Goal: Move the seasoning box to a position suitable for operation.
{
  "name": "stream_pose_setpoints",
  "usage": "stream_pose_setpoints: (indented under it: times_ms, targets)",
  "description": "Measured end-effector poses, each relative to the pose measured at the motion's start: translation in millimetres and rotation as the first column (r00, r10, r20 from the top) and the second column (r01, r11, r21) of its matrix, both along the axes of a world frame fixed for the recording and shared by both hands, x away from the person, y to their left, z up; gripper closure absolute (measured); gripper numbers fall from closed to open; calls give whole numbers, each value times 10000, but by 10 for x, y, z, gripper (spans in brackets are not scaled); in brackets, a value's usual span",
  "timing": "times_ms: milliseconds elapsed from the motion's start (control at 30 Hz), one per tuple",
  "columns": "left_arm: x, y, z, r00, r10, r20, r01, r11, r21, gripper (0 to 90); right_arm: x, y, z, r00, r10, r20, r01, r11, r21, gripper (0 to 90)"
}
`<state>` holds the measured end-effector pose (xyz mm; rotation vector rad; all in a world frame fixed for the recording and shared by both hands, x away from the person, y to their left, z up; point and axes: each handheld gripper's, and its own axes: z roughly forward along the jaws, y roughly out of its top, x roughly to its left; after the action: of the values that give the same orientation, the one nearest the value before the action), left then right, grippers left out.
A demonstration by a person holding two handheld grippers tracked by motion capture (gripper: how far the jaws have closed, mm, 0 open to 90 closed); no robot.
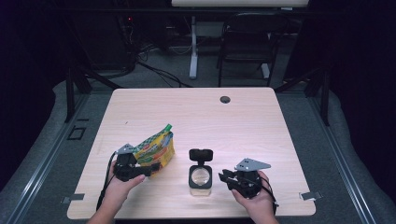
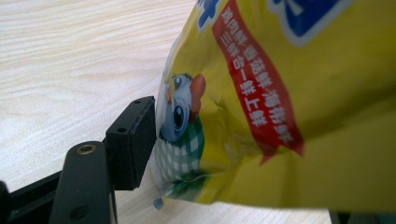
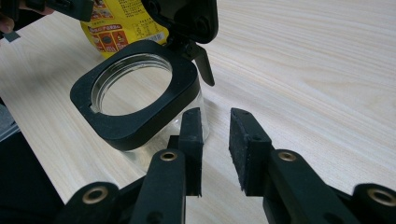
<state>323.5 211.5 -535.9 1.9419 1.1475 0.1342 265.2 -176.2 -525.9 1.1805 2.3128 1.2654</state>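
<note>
A yellow snack bag [image 1: 156, 149] with a green top stands tilted at the table's left front. My left gripper [image 1: 150, 169] is shut on its lower part. In the left gripper view one black pad [image 2: 133, 140] presses the bag [image 2: 280, 116] and the other jaw is hidden behind it. A clear jar [image 1: 200, 178] with a black square collar [image 3: 135, 126] stands at the front centre, its flip lid [image 1: 201, 154] raised open. My right gripper [image 1: 225, 176] rests just right of the jar. It [image 3: 215, 116] is open, with nothing between its jaws.
The pale wooden table [image 1: 196, 116] has a round cable hole [image 1: 225, 99] near its far edge. Beyond the table stand a black chair [image 1: 247, 42] and a white desk leg [image 1: 193, 46]. Dark floor surrounds the table.
</note>
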Motion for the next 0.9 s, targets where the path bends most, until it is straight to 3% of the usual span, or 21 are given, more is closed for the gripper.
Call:
stream_pose_setpoints:
  times_ms: [233, 600, 900]
  targets:
    - [28, -17, -39, 9999, 60, 82, -60, 10000, -23, 350, -1, 0, 0, 10000, 14, -2, -14, 10000, 15, 746]
    - [85, -22, -134, 9999, -29, -171, 34, 9995, 307, 352, -1, 1, 0, 10000, 5, -63, -5, 10000, -27, 745]
    - [105, -40, -157, 10000, 66, 5, -67, 9996, 279, 360, -1, -1, -3, 10000, 31, 5, -31, 10000, 19, 744]
